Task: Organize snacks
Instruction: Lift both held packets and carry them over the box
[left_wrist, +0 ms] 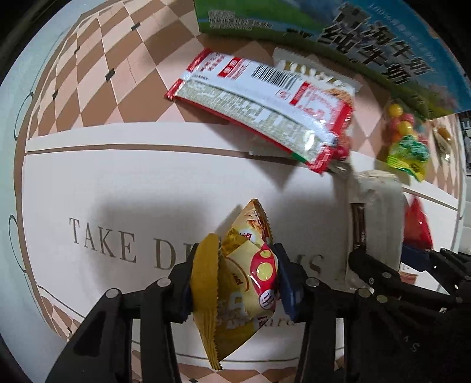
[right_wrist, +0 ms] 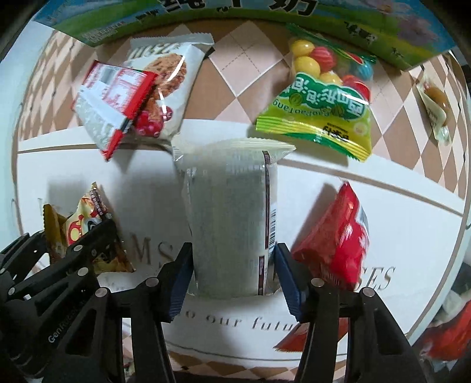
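My left gripper (left_wrist: 238, 274) is shut on a yellow snack packet (left_wrist: 244, 282) with a red mushroom print, held upright above the white lettered panel of the tablecloth (left_wrist: 117, 182). My right gripper (right_wrist: 232, 265) is shut on a tall white-silver packet (right_wrist: 229, 212), its blue pads (right_wrist: 179, 280) pressing on both sides. In the right wrist view the left gripper (right_wrist: 73, 244) shows at the lower left with the yellow packet (right_wrist: 85, 224). The left wrist view catches the white packet (left_wrist: 374, 212) at the right.
A red-and-white packet (right_wrist: 114, 103) lies across a cookie packet (right_wrist: 170, 73). A green bag of coloured candy balls (right_wrist: 321, 100), a red packet (right_wrist: 335, 235) and a small clear packet (right_wrist: 435, 100) lie to the right. A blue-green carton (right_wrist: 235, 17) stands at the far edge.
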### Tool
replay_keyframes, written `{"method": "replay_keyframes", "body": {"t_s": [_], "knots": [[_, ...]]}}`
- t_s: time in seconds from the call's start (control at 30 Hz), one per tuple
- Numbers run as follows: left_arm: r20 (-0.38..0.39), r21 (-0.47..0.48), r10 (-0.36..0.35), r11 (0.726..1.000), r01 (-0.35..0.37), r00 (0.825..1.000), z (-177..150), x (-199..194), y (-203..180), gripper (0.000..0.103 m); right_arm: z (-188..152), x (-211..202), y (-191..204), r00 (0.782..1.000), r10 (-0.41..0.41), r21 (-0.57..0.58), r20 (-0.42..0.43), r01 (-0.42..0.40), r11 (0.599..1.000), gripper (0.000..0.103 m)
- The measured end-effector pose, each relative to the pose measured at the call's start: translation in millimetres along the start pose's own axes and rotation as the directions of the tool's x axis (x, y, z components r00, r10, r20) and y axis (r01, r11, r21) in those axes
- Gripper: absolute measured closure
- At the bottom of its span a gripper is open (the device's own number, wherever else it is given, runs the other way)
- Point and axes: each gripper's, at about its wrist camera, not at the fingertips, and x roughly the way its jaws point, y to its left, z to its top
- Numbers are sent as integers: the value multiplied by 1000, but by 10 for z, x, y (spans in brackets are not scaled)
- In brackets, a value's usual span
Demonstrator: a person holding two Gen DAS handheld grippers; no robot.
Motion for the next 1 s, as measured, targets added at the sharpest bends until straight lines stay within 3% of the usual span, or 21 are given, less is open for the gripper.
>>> {"method": "replay_keyframes", "body": {"t_s": [0.2,0.37,0.63,0.73,0.87,1.0], "knots": [[82,0,-62,998,62,995,-43,-602,-45,60,-167,-537,-31,992,108,-11,58,-107,994,51],[186,14,-122,993,121,975,160,-1253,-85,60,-156,-1139,-16,972,174,-28,158,-172,985,51],[310,61,-182,983,171,933,988,-2105,-43,60,501,-2145,-230,915,241,-42,323,-240,970,51],[294,60,-192,981,183,936,1455,-2117,-50,60,786,-2390,-362,903,236,-29,358,-242,970,51],[233,51,-193,981,186,953,1946,-1918,-64,60,1186,-2444,-448,899,222,9,377,-244,970,51],[142,35,-199,980,196,970,2318,-1590,-88,60,1536,-2292,-482,910,207,48,360,-240,970,51]]}}
